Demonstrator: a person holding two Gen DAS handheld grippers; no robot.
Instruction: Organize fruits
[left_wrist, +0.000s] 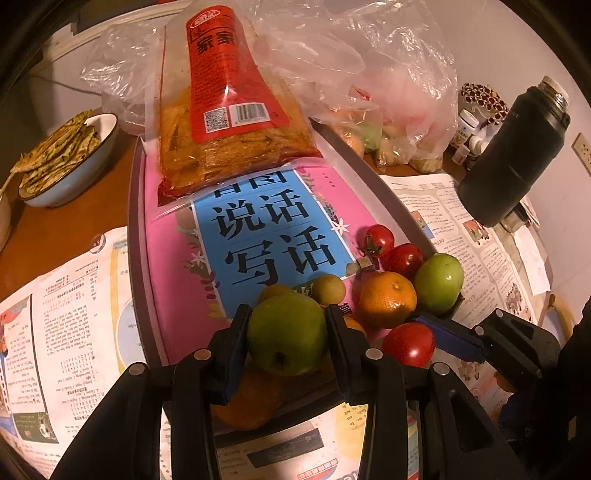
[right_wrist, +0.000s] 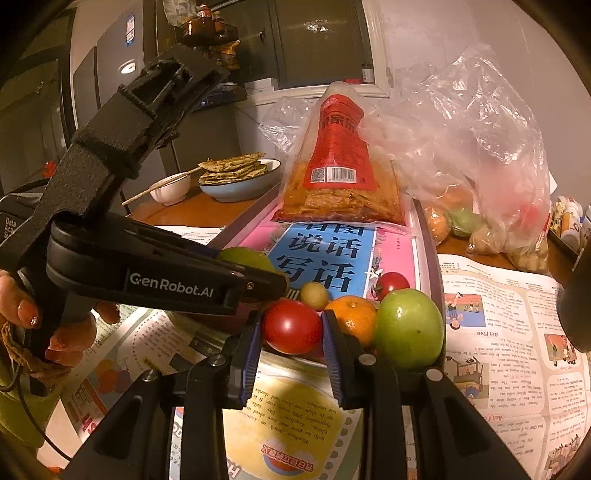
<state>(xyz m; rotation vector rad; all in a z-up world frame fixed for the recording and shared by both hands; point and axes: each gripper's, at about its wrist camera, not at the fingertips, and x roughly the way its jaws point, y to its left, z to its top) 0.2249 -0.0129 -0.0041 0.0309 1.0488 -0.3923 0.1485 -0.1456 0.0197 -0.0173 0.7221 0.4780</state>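
Note:
My left gripper (left_wrist: 288, 318) is shut on a green apple (left_wrist: 286, 338), held over the near end of a dark tray (left_wrist: 133, 221) that carries a pink and blue book (left_wrist: 273, 229). My right gripper (right_wrist: 292, 322) is shut on a red tomato (right_wrist: 291, 326), just to the apple's right. Around them lie a tangerine (left_wrist: 388, 299), a second green fruit (left_wrist: 438, 282), two small tomatoes (left_wrist: 380, 238), a small yellow-green fruit (left_wrist: 328, 290) and an orange (left_wrist: 243, 402) under the apple. In the right wrist view the left gripper (right_wrist: 273, 284) comes in from the left, covering most of the apple (right_wrist: 243, 258).
A sealed red-labelled food packet (left_wrist: 229, 110) lies on the tray's far end. Plastic bags with more fruit (left_wrist: 388, 122) sit behind right, beside a black flask (left_wrist: 517, 147). A blue bowl of flatbreads (left_wrist: 66, 158) stands far left. Newspaper (left_wrist: 66, 314) covers the table. A hand (right_wrist: 26, 306) grips the left handle.

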